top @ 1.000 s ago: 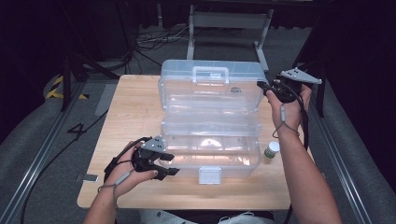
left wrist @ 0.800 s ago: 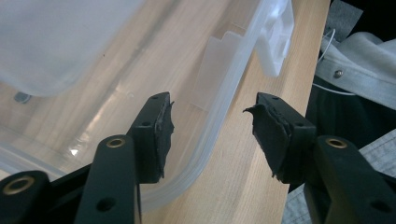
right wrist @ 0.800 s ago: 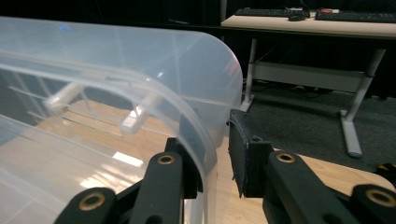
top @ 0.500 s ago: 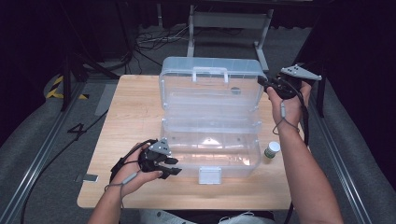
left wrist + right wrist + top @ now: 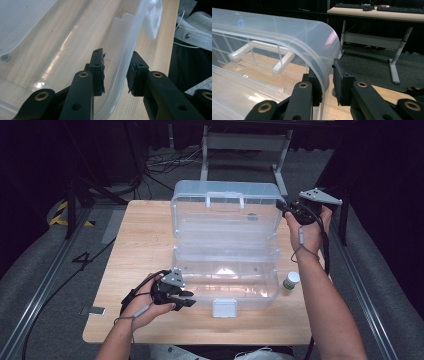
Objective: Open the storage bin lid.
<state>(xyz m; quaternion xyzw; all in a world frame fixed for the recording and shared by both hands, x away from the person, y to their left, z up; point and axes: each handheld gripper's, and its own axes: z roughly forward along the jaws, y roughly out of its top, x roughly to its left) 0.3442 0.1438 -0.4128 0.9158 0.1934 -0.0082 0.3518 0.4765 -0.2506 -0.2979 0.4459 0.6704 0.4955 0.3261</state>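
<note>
A clear plastic toolbox stands open on the wooden table, its lid (image 5: 225,220) upright at the back and its base (image 5: 245,292) in front. My left gripper (image 5: 187,299) is at the base's front left corner. Its jaws have just been closing astride the front wall (image 5: 125,62); one pad (image 5: 131,75) touches the wall and the other stands off. My right gripper (image 5: 281,206) is at the lid's upper right corner. Its jaws have just been closing over the lid's rim (image 5: 322,62), with a thin gap left at one pad (image 5: 338,80).
A small white bottle with a green cap (image 5: 290,280) stands just right of the base. The box's white latch (image 5: 223,307) hangs at the front, near the table's edge. The lid's handle (image 5: 225,197) faces the back. Dark floor, cables and a table frame lie beyond.
The left hand has edged a little right, up to the box's front corner, and its jaws have narrowed. The right hand stays at the lid's corner. The box has not moved.
</note>
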